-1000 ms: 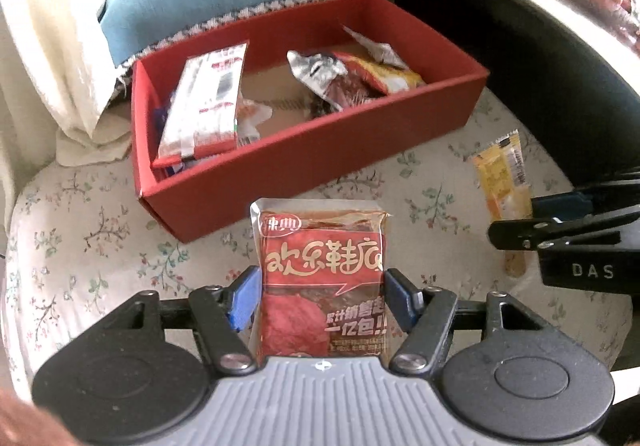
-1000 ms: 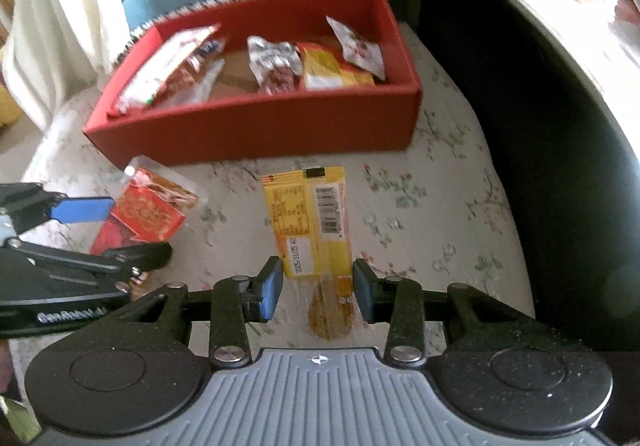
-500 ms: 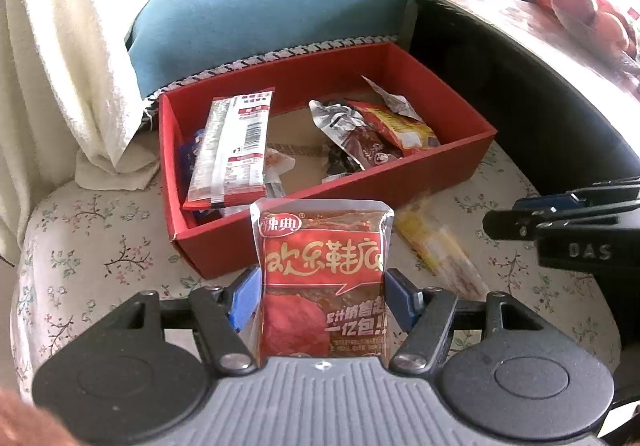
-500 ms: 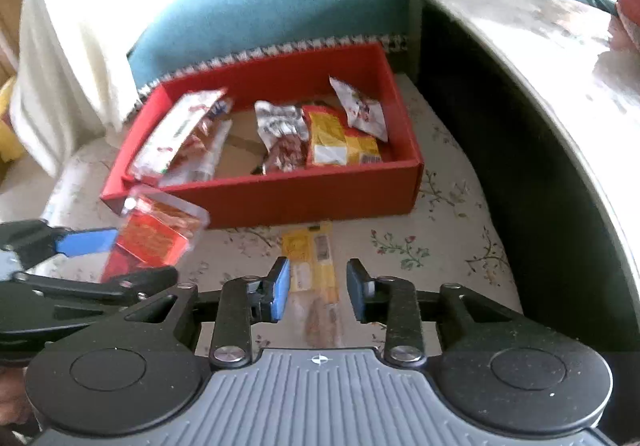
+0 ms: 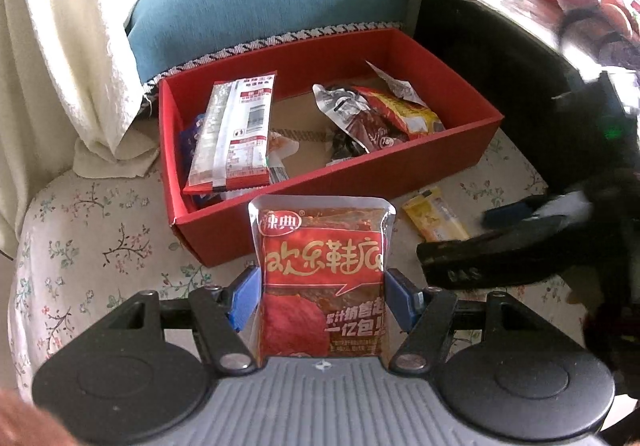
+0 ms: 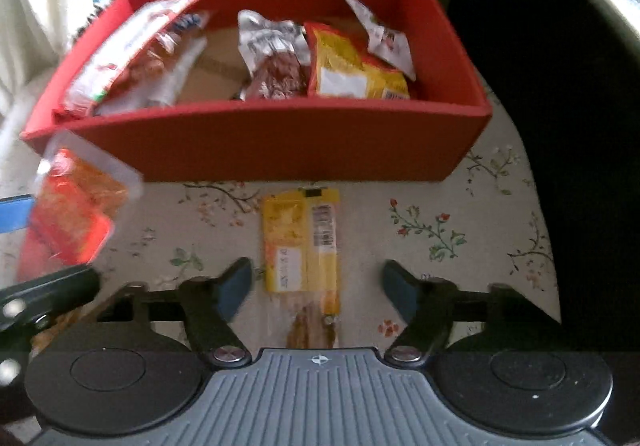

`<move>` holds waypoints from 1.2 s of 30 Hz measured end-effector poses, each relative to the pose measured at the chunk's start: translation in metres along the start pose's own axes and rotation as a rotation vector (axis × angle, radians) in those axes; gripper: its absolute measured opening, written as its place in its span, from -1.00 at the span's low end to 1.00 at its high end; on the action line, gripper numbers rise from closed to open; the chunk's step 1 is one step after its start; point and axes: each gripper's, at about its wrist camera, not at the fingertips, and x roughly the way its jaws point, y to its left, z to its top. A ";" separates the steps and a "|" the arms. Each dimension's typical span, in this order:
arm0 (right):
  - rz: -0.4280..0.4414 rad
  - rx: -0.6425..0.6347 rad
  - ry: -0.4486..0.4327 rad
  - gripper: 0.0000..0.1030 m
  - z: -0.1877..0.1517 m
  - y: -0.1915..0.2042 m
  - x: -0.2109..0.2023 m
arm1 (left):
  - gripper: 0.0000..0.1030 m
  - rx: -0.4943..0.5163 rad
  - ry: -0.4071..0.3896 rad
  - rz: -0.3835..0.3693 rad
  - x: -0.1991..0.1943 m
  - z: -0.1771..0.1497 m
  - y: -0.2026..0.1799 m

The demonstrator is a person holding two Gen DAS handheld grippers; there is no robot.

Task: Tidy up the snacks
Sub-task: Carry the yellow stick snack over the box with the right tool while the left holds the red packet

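My left gripper [image 5: 322,296] is clamped on the red snack pouch [image 5: 322,278], upright at lower centre, just before the red box [image 5: 400,178]; my right gripper [image 6: 316,286] stands wide open — nothing held — over the yellow packet [image 6: 300,242] lying mid-frame on the floral cloth [image 6: 460,214].

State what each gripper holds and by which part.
Left gripper holds the red snack packet, jaws clamping its two side edges near the lower half. Right gripper holds nothing; jaws open above the yellow packet.
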 end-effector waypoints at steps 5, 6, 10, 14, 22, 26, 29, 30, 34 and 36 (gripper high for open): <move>0.011 -0.002 -0.005 -0.08 0.004 0.003 -0.005 | 0.15 0.002 0.008 -0.007 0.000 -0.001 0.000; 0.033 0.008 0.005 -0.08 0.003 0.002 -0.007 | 0.15 0.004 0.004 -0.010 -0.001 -0.001 0.000; 0.036 0.011 -0.022 -0.08 -0.010 0.001 -0.026 | 0.15 -0.001 -0.010 -0.018 -0.007 0.000 0.002; 0.054 0.047 -0.089 -0.08 -0.017 -0.010 -0.053 | 0.15 0.003 -0.024 -0.024 -0.011 0.001 -0.001; 0.094 0.082 -0.218 -0.08 -0.012 -0.021 -0.091 | 0.15 0.020 -0.080 0.000 -0.024 0.003 -0.006; 0.115 0.096 -0.254 -0.31 -0.009 -0.024 -0.102 | 0.15 0.025 -0.102 0.011 -0.027 0.005 -0.008; 0.109 0.098 -0.257 -0.27 -0.005 -0.022 -0.099 | 0.15 0.025 -0.105 0.015 -0.027 0.006 -0.009; 0.105 0.106 -0.248 -0.24 -0.005 -0.022 -0.097 | 0.15 0.023 -0.103 0.017 -0.026 0.006 -0.009; 0.081 0.170 -0.195 0.24 -0.011 -0.032 -0.080 | 0.15 0.016 -0.089 0.018 -0.023 0.005 -0.005; 0.067 0.242 -0.185 0.52 -0.016 -0.041 -0.072 | 0.15 0.010 -0.081 0.014 -0.021 0.005 -0.003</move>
